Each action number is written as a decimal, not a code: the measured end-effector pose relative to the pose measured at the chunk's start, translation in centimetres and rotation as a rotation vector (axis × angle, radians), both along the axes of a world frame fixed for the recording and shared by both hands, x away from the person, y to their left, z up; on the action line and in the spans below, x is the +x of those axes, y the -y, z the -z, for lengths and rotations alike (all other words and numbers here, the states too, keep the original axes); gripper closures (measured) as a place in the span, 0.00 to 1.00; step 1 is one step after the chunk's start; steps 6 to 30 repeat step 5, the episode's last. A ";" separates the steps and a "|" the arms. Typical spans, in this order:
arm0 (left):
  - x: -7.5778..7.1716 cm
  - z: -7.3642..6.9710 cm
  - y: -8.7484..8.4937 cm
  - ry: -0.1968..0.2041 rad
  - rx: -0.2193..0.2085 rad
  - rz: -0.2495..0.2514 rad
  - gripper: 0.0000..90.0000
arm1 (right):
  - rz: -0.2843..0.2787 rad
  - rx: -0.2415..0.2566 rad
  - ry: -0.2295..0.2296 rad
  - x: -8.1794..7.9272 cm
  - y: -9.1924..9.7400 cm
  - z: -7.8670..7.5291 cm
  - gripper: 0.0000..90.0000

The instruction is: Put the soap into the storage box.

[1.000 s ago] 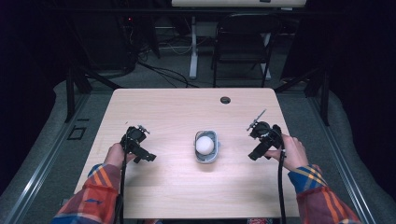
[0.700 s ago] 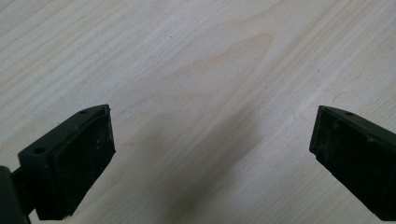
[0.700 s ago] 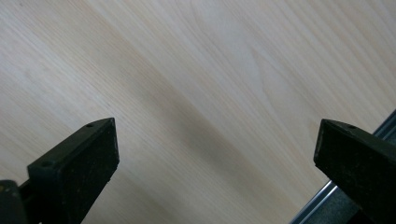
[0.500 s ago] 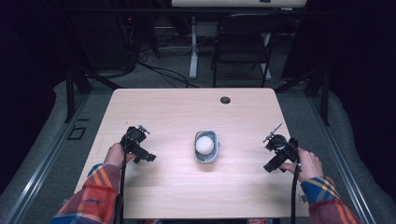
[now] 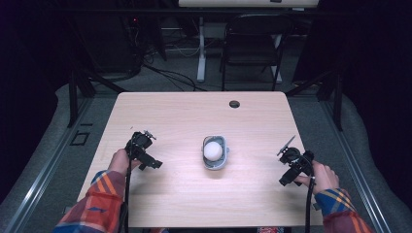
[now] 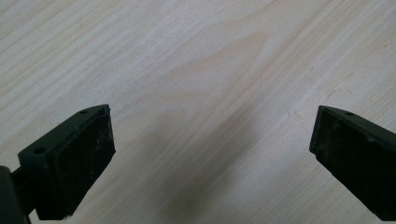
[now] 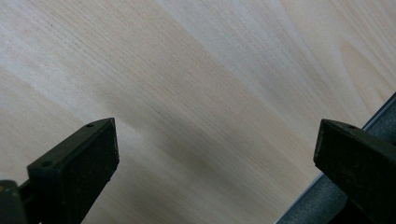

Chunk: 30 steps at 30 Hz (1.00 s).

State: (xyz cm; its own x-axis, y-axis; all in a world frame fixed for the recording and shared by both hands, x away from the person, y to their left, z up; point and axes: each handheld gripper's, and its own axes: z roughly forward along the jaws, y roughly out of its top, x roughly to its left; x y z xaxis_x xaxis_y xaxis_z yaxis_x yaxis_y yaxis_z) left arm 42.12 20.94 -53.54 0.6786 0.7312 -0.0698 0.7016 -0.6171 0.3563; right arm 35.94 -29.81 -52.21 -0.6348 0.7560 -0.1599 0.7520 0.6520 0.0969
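Note:
A small grey bowl [image 5: 214, 163] stands at the middle of the wooden table [image 5: 184, 116], with a white ball [image 5: 213, 150] inside it. My left gripper [image 5: 142, 154] rests low over the table's left side, well left of the bowl; in the left gripper view it [image 6: 212, 154] is open with bare wood between the jaws. My right gripper [image 5: 293, 165] sits near the table's right edge, well right of the bowl. The right gripper view has it [image 7: 215, 158] open over bare wood, with the table edge [image 7: 327, 168] at the lower right.
A round dark grommet hole [image 5: 234, 104] lies near the table's far edge. Behind the table stand a black chair [image 5: 252, 46] and a white desk leg [image 5: 200, 48], with cables on the floor. Grey floor rails [image 5: 43, 165] run along both sides.
My right gripper has moved away from the bowl, out to the right and toward the table's near right edge. The left gripper has barely moved.

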 end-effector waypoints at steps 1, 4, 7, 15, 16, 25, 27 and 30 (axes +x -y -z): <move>0.0 0.0 0.0 -0.001 0.002 0.000 0.00 | 0.003 0.002 0.005 0.0 0.0 0.1 0.00; 0.0 0.0 0.1 0.001 0.004 0.004 0.00 | 0.006 -0.022 0.007 0.1 0.2 0.2 0.01; 0.0 0.0 0.1 0.001 0.004 0.004 0.00 | 0.006 -0.022 0.007 0.1 0.2 0.2 0.01; 0.0 0.0 0.1 0.001 0.004 0.004 0.00 | 0.006 -0.022 0.007 0.1 0.2 0.2 0.01; 0.0 0.0 0.1 0.001 0.004 0.004 0.00 | 0.006 -0.022 0.007 0.1 0.2 0.2 0.01; 0.0 0.0 0.1 0.001 0.004 0.004 0.00 | 0.006 -0.022 0.007 0.1 0.2 0.2 0.01; 0.0 0.0 0.1 0.001 0.004 0.004 0.00 | 0.006 -0.022 0.007 0.1 0.2 0.2 0.01; 0.0 0.0 0.1 0.001 0.004 0.004 0.00 | 0.006 -0.022 0.007 0.1 0.2 0.2 0.01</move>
